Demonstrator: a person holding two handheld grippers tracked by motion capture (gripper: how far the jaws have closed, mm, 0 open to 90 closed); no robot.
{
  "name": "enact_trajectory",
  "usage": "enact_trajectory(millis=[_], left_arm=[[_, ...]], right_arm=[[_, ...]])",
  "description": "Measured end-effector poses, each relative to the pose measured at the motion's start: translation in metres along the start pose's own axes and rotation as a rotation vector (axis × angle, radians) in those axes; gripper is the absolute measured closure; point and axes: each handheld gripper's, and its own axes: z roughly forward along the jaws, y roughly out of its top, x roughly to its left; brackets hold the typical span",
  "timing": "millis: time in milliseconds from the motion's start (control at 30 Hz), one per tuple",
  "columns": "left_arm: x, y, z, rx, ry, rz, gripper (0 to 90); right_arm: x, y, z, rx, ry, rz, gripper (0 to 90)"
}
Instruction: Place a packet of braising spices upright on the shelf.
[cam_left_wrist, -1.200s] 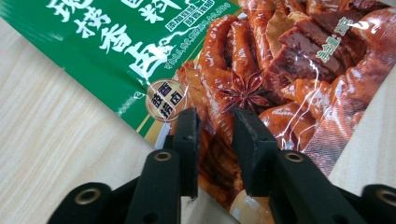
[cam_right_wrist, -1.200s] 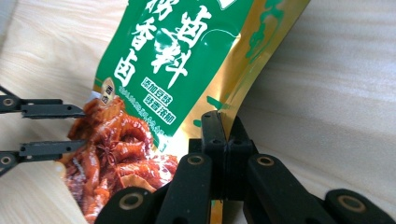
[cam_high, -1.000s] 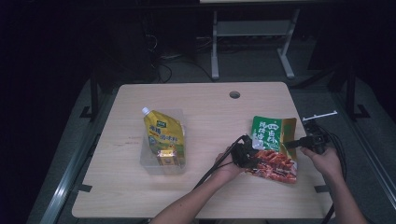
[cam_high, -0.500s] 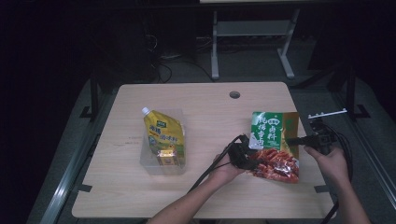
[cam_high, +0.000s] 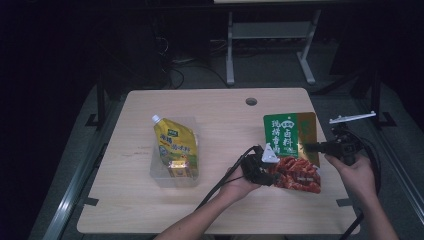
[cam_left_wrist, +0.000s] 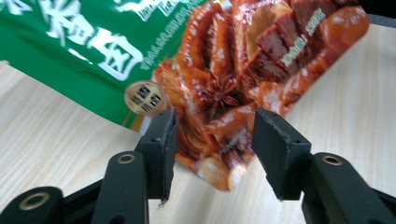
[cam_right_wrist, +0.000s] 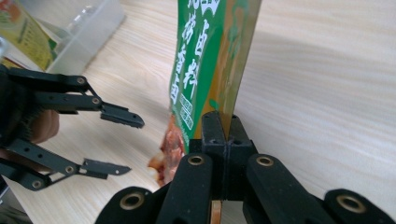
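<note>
A green and red seasoning pouch (cam_high: 289, 142) hangs tilted over the table's right side, its red lower end near the wood. My right gripper (cam_high: 311, 147) is shut on the pouch's right edge; in the right gripper view the jaws (cam_right_wrist: 225, 126) pinch the pouch (cam_right_wrist: 205, 60). My left gripper (cam_high: 274, 176) sits at the pouch's lower left. Its jaws have just been opening. In the left gripper view they (cam_left_wrist: 212, 126) stand apart on either side of the pouch's red end (cam_left_wrist: 224, 79) without pressing it. The left gripper (cam_right_wrist: 133, 147) also appears open in the right gripper view.
A yellow spouted pouch (cam_high: 175, 145) lies in a clear plastic container (cam_high: 159, 179) left of centre on the wooden table (cam_high: 215, 115). A cable hole (cam_high: 251, 101) sits near the far edge. Cables trail from both grippers toward the near edge.
My right gripper has risen with the pouch, lifting its green upper end. My left gripper's jaws have spread apart off the pouch's red end.
</note>
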Motion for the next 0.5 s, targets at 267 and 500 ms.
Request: enact_trajectory(millis=[267, 500], left_arm=[[-0.005, -0.004, -0.014, -0.036, -0.007, -0.008, 44.2], [-0.007, -0.006, -0.027, -0.058, -0.007, 0.0, 40.4]], right_arm=[[0.02, 0.01, -0.014, -0.065, -0.01, -0.057, 90.0], [0.031, 0.02, -0.023, -0.103, -0.032, -0.089, 90.0]])
